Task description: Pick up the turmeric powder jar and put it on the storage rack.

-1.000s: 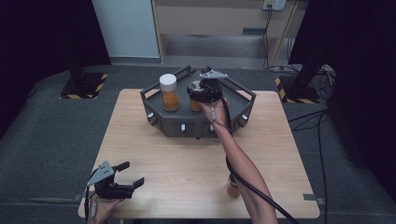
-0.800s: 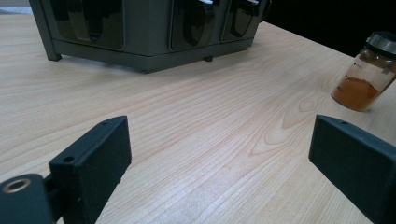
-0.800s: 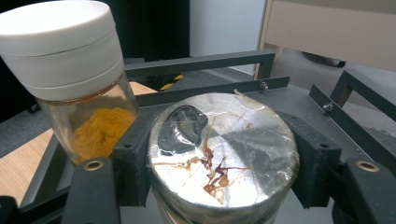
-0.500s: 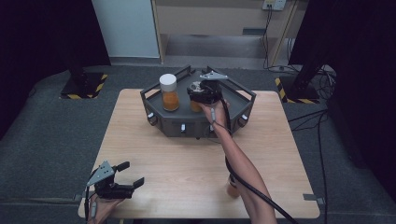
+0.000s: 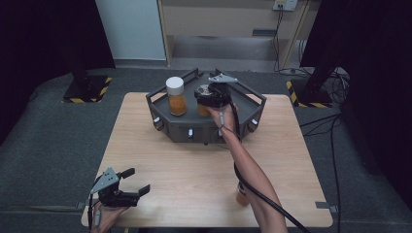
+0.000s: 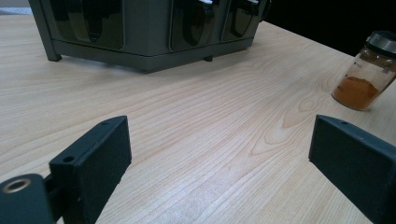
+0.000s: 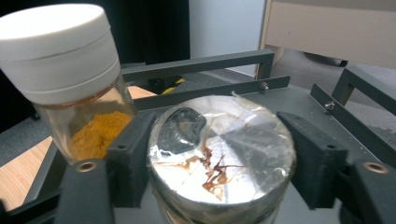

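Observation:
A glass jar with a torn foil seal (image 7: 222,149) stands on the dark rack (image 5: 194,128) at the table's far side, orange powder showing at its base (image 5: 203,110). My right gripper (image 7: 217,126) (image 5: 210,94) hangs over it with a black jaw on either side. Its jaws have just been opening and now sit close beside the jar without pressing it. To its left on the rack stands a white-lidded jar of yellow powder (image 7: 70,70) (image 5: 176,94). My left gripper (image 5: 137,180) (image 6: 219,154) rests open and empty near the table's front left corner.
A third jar of orange powder with a dark lid (image 6: 366,70) stands on the wooden table, partly behind the right forearm (image 5: 240,196). The rack has raised rails (image 7: 201,63) and dark front pockets (image 6: 140,28). A black cable trails along the right arm.

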The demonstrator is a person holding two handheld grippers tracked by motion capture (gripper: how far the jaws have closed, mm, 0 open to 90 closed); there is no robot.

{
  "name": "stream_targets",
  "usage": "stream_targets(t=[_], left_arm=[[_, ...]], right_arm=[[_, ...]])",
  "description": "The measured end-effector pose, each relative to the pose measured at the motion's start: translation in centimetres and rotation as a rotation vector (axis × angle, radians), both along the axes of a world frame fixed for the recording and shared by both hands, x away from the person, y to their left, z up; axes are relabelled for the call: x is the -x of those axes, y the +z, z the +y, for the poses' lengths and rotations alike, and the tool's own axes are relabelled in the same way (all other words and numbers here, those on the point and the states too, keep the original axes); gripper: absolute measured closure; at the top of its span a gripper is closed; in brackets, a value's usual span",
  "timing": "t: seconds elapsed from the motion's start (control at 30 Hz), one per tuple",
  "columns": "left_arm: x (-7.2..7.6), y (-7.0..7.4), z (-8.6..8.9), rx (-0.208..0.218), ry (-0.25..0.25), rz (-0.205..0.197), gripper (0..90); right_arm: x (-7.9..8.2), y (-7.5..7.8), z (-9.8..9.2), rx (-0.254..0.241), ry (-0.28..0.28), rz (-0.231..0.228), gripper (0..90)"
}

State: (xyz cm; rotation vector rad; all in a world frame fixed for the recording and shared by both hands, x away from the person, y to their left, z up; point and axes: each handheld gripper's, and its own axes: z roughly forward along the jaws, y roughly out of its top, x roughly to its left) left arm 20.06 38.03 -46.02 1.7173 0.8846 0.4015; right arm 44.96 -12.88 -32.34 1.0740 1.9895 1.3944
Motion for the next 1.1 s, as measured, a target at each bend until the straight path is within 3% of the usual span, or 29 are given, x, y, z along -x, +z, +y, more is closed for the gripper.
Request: stream_targets(t=[0.17,0.27,0.67,1.1], left_arm=[[0.0,0.0,0.0,-0.003,0.0,-0.002,4.9],[0.0,0.0,0.0,-0.002,0.001,-0.001,4.9],[0.0,0.0,-0.1,-0.005,-0.002,-0.001,4.9],[0.0,0.1,-0.1,-0.006,0.0,0.0,4.9]], right_arm=[[0.0,0.5,-0.4,-0.018,0.006,-0.002,18.5],[0.4,0.9,-0.5,-0.02,0.006,-0.026,16.1],[1.9,4.0,-1.5,-0.007,0.062,-0.09,13.9],[3.9,5.6,-3.2,-0.001,0.11,-0.128,13.2]])
